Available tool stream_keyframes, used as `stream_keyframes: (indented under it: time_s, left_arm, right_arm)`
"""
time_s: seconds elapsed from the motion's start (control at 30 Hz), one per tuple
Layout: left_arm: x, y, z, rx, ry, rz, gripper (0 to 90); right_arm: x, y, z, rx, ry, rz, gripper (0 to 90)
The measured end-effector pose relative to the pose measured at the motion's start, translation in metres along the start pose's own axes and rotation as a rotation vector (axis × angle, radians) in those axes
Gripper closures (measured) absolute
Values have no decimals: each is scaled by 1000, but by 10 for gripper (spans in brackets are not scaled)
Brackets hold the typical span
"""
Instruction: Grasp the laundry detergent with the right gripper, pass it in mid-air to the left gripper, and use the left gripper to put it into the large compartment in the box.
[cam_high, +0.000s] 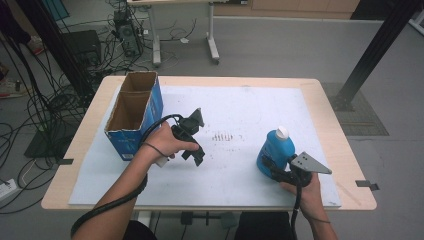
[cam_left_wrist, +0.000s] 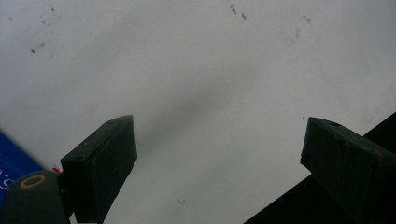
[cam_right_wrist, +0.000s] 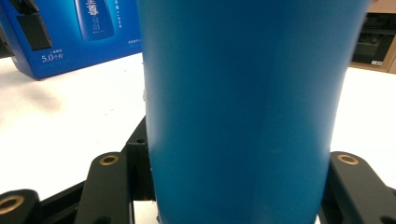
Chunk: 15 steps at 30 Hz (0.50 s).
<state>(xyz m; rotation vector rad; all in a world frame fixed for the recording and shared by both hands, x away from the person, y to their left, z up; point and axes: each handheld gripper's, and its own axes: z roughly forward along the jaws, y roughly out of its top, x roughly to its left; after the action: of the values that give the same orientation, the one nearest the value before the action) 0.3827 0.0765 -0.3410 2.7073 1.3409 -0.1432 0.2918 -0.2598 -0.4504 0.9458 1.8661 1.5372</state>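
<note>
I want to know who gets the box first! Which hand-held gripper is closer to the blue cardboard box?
Left. The left hand-held gripper hovers just beside the blue cardboard box, jaws open. The right hand-held gripper is far across the table, shut on the blue bottle.

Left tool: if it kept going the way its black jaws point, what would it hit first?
Most likely the bare white mat on the table. Nothing lies between the open jaws of the left tool, though depth is hard to judge.

Even, soft overhead light falls on the white table mat (cam_high: 240, 100), with faint shadows and no glare. The high view is slightly soft. The close blue bottle (cam_right_wrist: 238, 112) looks blurred.
</note>
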Motion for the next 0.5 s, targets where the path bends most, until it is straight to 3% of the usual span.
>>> stream_keyframes:
  time_s: [0.5]
  left_arm:
    - [1, -3, -2, -10, 0, 2, 108]
  right_arm:
    - [0, 0, 0, 4, 0, -2, 425]
